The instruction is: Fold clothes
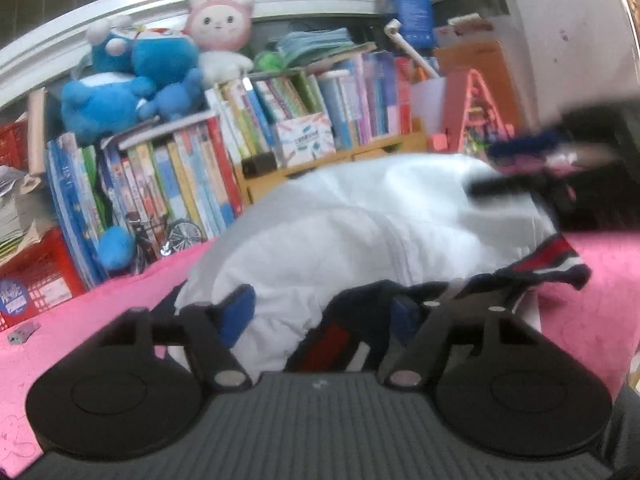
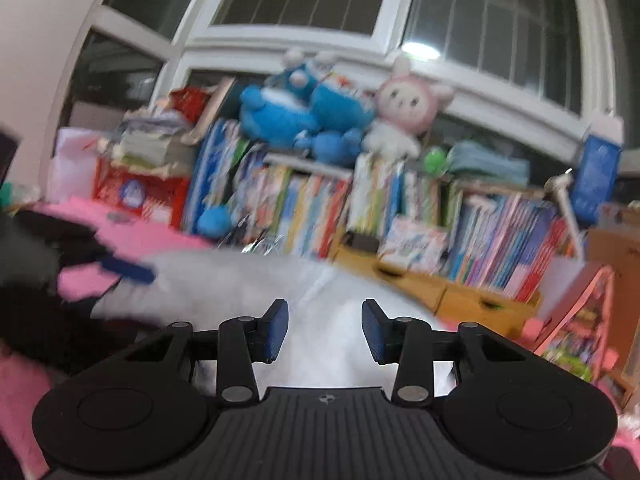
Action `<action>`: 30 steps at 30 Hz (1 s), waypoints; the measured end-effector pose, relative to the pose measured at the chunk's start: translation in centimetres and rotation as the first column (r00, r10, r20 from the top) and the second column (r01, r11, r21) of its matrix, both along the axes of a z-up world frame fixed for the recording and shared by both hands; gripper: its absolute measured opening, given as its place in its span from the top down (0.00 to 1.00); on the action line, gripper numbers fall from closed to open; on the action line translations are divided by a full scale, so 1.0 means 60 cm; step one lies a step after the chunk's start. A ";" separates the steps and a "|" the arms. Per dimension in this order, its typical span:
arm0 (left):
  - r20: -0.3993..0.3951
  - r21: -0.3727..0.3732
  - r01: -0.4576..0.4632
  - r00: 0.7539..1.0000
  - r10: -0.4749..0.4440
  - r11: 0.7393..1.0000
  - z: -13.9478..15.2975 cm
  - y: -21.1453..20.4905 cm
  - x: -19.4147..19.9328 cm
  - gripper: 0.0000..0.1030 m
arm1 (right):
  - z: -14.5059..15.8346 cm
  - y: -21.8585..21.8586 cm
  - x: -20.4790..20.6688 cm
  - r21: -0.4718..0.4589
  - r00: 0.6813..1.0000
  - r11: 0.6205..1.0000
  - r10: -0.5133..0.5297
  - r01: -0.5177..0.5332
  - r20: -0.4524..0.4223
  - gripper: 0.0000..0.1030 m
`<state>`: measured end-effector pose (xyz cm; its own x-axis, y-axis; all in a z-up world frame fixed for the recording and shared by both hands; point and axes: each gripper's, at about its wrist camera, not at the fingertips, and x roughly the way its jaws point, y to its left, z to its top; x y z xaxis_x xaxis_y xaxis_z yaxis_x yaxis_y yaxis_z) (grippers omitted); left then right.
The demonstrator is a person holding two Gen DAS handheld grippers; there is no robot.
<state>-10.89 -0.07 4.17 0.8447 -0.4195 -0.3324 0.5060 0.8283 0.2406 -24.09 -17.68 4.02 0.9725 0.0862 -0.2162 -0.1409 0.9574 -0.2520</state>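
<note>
left gripper (image 1: 320,312) is low over the pink cover (image 1: 80,328), its blue pads standing apart with a rumple of the white garment (image 1: 360,224) and its navy-and-red striped trim (image 1: 344,344) bunched between them; whether the pads press on the cloth i cannot tell, blur and folds hide the contact. the garment lies heaped dead centre in the left wrist view, trim spilling out toward 3 o'clock.

over to the right wrist view: right gripper (image 2: 324,330) has its jaws narrowed but parted, and white cloth shows through the gap. the pads look clear of it, nothing pinched as far as i can see. at 9 o'clock there the left gripper is a dark smear over the cover.

handling read: this looks thin, light, floppy cotton, no stiffness at all, so it should sag and slide wherever it isn't held. best holds, i reckon, are the ribbed striped trim and a seam edge, thicker and less likely to slip than the loose middle.

around it: packed books (image 1: 192,176) at 10 to 12 o'clock, blue plush (image 1: 128,76) and pink bunny plush (image 1: 220,28) perched on top, red crate (image 1: 36,276) at 9, a small grey clip (image 1: 24,333) on the cover near it. all sit well behind the cloth; the far edge could brush the wooden shelf (image 1: 340,160) if flung back.
</note>
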 end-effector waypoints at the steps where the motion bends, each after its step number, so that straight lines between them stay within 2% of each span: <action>1: 0.010 0.001 -0.008 1.000 0.008 1.000 0.003 0.004 -0.002 0.34 | -0.008 0.006 -0.004 -0.010 1.000 1.000 0.024 -0.024 -0.011 0.60; 5: 0.043 -0.002 -0.036 0.998 0.036 0.999 0.016 0.015 -0.009 0.34 | -0.039 0.034 -0.021 -0.054 0.992 0.992 0.110 -0.113 -0.057 0.48; 7: 0.062 -0.017 -0.045 0.997 0.046 0.999 0.028 0.019 -0.016 0.34 | -0.050 0.051 -0.013 -0.101 0.993 0.989 0.100 -0.106 -0.064 0.48; 11: 0.106 -0.041 -0.060 0.992 0.064 0.997 0.048 0.025 -0.029 0.34 | -0.054 0.064 0.019 -0.130 0.995 0.989 0.060 -0.071 -0.085 0.47; 13: 0.124 -0.053 -0.076 0.989 0.082 0.996 0.058 0.032 -0.027 0.35 | -0.049 0.067 0.009 -0.079 0.991 0.989 0.116 -0.121 -0.069 0.47; 15: 0.128 -0.077 -0.092 0.987 0.101 0.993 0.068 0.041 -0.023 0.35 | -0.034 0.059 -0.014 0.013 0.978 0.979 0.205 -0.205 -0.029 0.45; 16: 0.128 -0.097 -0.097 0.986 0.109 0.991 0.075 0.047 -0.022 0.35 | -0.028 0.055 -0.023 0.051 0.971 0.970 0.240 -0.239 -0.015 0.35; 17: 0.126 -0.117 -0.093 0.986 0.107 0.989 0.081 0.052 -0.023 0.35 | -0.023 0.052 -0.029 0.078 0.963 0.960 0.270 -0.268 -0.011 0.21; 18: 0.125 -0.136 -0.089 0.986 0.106 0.987 0.087 0.056 -0.024 0.35 | -0.021 0.053 -0.034 0.090 0.957 0.953 0.291 -0.289 -0.011 0.16; 20: 0.144 -0.147 -0.086 0.984 0.108 0.985 0.095 0.058 -0.031 0.34 | -0.027 0.068 -0.030 0.041 0.961 0.961 0.276 -0.275 -0.033 0.17; 21: 0.151 -0.138 -0.088 0.983 0.109 0.986 0.094 0.058 -0.033 0.34 | -0.034 0.078 -0.024 -0.001 0.974 0.974 0.226 -0.226 -0.032 0.19; 23: 0.165 -0.120 -0.091 0.980 0.110 0.989 0.092 0.058 -0.037 0.34 | -0.047 0.093 -0.011 -0.071 0.993 0.990 0.118 -0.120 -0.025 0.40; 26: 0.130 -0.105 -0.087 0.986 0.100 0.991 0.077 0.062 -0.036 0.29 | -0.039 0.060 0.015 0.017 0.998 0.998 -0.064 0.064 -0.022 0.49; 28: 0.086 -0.084 -0.053 0.994 0.060 0.995 0.055 0.046 -0.038 0.27 | -0.021 0.029 0.016 0.072 0.991 0.988 -0.134 0.134 0.001 0.52; 30: 0.064 -0.028 -0.016 0.998 0.018 0.999 0.029 0.012 -0.037 0.27 | 0.000 0.008 0.016 0.097 0.981 0.978 -0.188 0.183 0.046 0.53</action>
